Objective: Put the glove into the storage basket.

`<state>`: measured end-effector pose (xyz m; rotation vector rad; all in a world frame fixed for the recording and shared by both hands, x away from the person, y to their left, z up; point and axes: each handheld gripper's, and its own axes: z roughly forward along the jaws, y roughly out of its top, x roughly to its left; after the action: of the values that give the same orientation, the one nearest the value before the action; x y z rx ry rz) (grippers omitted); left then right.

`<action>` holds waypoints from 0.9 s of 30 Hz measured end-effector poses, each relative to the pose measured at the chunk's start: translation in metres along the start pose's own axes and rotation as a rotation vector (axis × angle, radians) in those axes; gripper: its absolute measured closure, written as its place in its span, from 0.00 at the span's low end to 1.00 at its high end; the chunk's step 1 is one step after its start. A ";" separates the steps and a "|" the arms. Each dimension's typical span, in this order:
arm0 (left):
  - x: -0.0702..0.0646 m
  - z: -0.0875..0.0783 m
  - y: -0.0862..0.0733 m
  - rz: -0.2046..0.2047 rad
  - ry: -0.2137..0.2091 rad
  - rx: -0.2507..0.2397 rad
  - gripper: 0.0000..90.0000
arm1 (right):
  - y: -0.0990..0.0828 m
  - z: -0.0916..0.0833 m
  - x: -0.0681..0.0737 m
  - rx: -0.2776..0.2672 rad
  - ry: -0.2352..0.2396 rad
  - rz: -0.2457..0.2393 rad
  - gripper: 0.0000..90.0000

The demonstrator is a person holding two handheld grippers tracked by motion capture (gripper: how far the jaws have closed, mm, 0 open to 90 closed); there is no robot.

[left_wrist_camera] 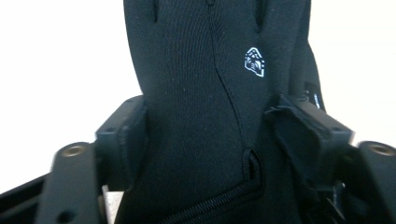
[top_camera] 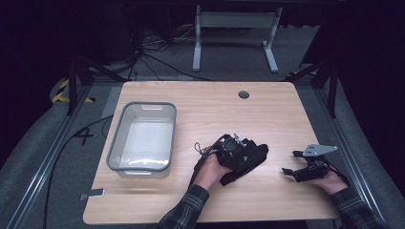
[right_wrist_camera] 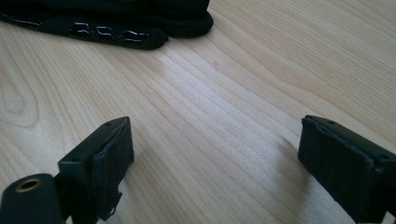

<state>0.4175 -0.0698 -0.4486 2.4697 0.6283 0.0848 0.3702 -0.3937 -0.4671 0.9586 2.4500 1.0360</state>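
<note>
We had the left claw point(left_wrist_camera: 205, 140) pinched around the black glove point(left_wrist_camera: 205, 93) on the worktop point(top_camera: 267, 105), likely to carry it to the grey bin point(top_camera: 117, 136). Our right claw point(right_wrist_camera: 215, 163) waited wide open, holding nothing, near the glove.

A light wooden table point(top_camera: 210, 114) carries a clear grey-rimmed plastic bin point(top_camera: 142, 137) on its left side. A black glove point(top_camera: 248, 157) lies right of centre, toward the near edge.

Bin point(top_camera: 142, 138) blocks left (bare wood elsewhere).
</note>
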 end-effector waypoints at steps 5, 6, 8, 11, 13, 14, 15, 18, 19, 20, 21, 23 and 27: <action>-0.005 -0.003 0.002 0.024 -0.027 0.012 0.66 | 0.000 0.000 0.000 0.000 0.000 0.000 0.12; -0.005 -0.003 0.002 0.026 -0.027 0.015 0.69 | 0.000 0.000 0.000 0.000 0.000 0.000 0.12; -0.006 -0.004 0.002 0.031 -0.027 0.017 0.74 | 0.000 0.000 0.000 0.000 0.000 0.000 0.12; -0.009 -0.005 0.004 0.034 -0.013 0.024 0.77 | 0.000 0.000 0.000 -0.001 -0.001 -0.001 0.12; -0.008 -0.006 0.004 0.010 -0.022 0.030 0.77 | 0.000 0.000 0.000 0.000 0.000 0.000 0.12; -0.006 -0.006 0.004 0.001 -0.030 0.027 0.78 | 0.000 0.000 0.000 -0.001 0.000 -0.001 0.12; -0.006 -0.007 0.004 -0.002 -0.036 0.024 0.78 | 0.000 0.000 0.000 -0.001 0.000 -0.001 0.12; -0.006 -0.012 0.004 -0.027 -0.049 0.011 0.79 | 0.000 0.000 0.000 -0.001 0.000 -0.001 0.12; -0.006 -0.014 0.004 -0.027 -0.052 0.004 0.79 | 0.000 0.000 0.000 -0.001 0.000 -0.001 0.12; -0.006 -0.019 0.005 -0.033 -0.059 -0.004 0.79 | 0.000 0.000 0.000 -0.001 0.000 -0.001 0.12; -0.006 -0.019 0.005 -0.033 -0.059 -0.004 0.79 | 0.000 0.000 0.000 -0.001 0.000 -0.001 0.12; -0.006 -0.025 0.006 -0.036 -0.060 -0.019 0.79 | 0.000 0.000 0.000 -0.001 0.000 -0.001 0.12; -0.005 -0.038 0.007 -0.051 -0.051 -0.035 0.79 | 0.000 0.000 0.000 -0.001 -0.001 -0.001 0.12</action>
<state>0.4085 -0.0567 -0.4128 2.4129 0.6627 0.0131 0.3703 -0.3938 -0.4671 0.9571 2.4493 1.0360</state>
